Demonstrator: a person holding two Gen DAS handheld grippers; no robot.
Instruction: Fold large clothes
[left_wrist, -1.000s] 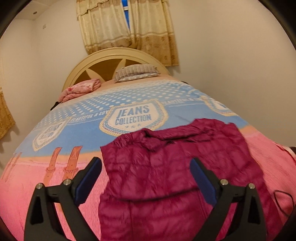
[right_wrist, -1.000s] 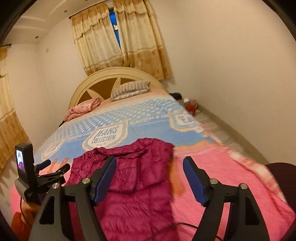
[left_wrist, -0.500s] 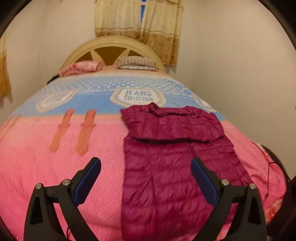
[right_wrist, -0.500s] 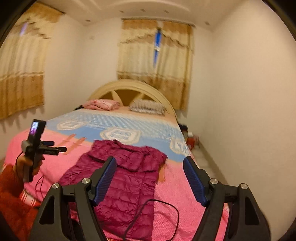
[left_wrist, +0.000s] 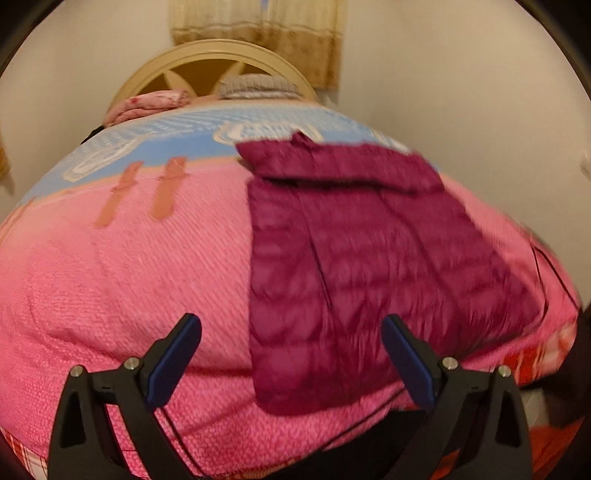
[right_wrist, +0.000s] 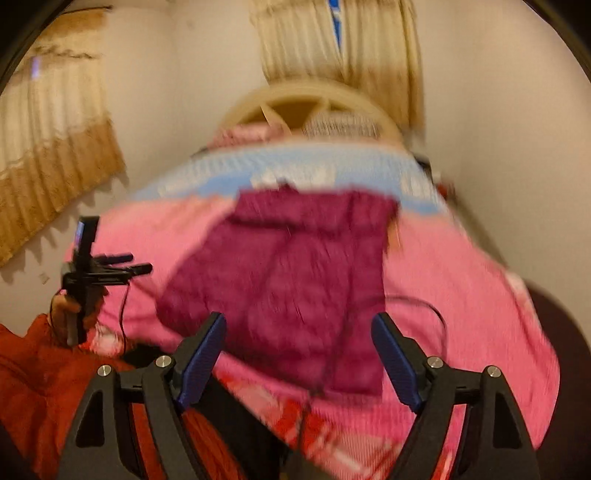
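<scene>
A maroon quilted puffer jacket (left_wrist: 362, 258) lies flat on the pink and blue bedspread (left_wrist: 129, 266), its top part folded down across the chest. It also shows in the right wrist view (right_wrist: 291, 273), blurred. My left gripper (left_wrist: 291, 354) is open and empty, held above the jacket's near hem at the foot of the bed. My right gripper (right_wrist: 299, 350) is open and empty, also above the near hem. The left gripper (right_wrist: 107, 266) appears in the right wrist view at the left, off the bed's side.
A cream headboard (left_wrist: 221, 62) with a striped pillow (left_wrist: 255, 85) and a pink bundle (left_wrist: 147, 105) stands at the far end. Curtains (right_wrist: 55, 155) hang on the left wall. A black cable (right_wrist: 413, 306) lies on the bedspread by the jacket's right side.
Both grippers have pulled back from the jacket's top toward the foot of the bed and tilted down. The jacket's top part now lies folded down. Both stay open.
</scene>
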